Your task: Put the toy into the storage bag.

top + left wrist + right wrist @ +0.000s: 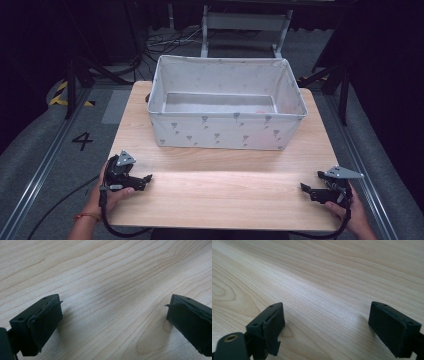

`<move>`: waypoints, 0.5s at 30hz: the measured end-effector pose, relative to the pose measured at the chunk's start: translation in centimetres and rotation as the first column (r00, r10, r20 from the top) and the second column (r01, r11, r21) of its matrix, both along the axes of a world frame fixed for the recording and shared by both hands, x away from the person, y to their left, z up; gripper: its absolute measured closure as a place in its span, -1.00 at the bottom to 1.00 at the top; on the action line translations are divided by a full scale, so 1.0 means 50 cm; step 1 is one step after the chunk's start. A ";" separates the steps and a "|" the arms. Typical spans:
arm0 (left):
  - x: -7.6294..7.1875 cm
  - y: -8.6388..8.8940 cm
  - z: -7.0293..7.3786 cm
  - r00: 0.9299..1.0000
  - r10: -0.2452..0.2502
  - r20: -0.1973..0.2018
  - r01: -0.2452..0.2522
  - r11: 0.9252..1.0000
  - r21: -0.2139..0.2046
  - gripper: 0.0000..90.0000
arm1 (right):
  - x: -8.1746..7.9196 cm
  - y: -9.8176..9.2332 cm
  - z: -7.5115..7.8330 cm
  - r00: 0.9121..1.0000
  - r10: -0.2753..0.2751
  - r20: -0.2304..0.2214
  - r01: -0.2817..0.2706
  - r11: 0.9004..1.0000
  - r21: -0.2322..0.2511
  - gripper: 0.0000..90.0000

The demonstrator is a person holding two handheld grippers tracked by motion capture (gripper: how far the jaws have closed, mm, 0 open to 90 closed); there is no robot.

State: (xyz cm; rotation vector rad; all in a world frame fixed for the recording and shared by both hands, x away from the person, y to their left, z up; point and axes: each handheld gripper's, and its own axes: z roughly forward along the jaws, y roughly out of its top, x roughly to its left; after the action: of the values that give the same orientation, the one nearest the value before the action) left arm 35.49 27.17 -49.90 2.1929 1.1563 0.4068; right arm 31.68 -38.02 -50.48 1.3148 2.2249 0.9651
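My left gripper (pixel 145 180) rests low over the wooden table (pixel 225 195) at the front left, held by a hand, and points right. In the left gripper view its black jaws stand wide apart (pixel 113 307) with bare wood between them. My right gripper (pixel 311 181) sits at the front right in the other hand and points left. The right gripper view shows its jaws (pixel 327 315) wide apart too, nothing between them. A white fabric box (pixel 225 131) with a small grey print stands at the back middle of the table.
Inside the box a faint pink patch (pixel 260 111) shows near the right of its floor. Black cables trail from both grippers over the table's front edge. Dark stands and floor cables surround the table.
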 end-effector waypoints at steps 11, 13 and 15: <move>0.001 0.000 0.001 1.000 0.000 -0.009 0.000 1.000 -0.003 -0.99 | 0.005 0.002 -0.002 0.998 -0.052 -0.019 0.052 0.999 -0.014 -0.92; 0.001 0.000 0.000 1.000 0.000 -0.008 0.000 1.000 -0.004 -0.99 | 0.006 0.002 -0.002 0.998 -0.054 -0.021 0.054 0.998 -0.016 -0.94; 0.001 0.000 0.001 1.000 0.000 -0.009 0.000 1.000 -0.003 -0.99 | 0.006 0.001 -0.002 0.998 -0.055 -0.020 0.055 0.998 -0.017 -0.94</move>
State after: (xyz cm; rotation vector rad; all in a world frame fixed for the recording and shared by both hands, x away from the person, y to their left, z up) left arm 35.56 27.16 -49.87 2.1947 1.1608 0.3955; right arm 31.98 -37.95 -50.59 1.3769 2.1955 0.9155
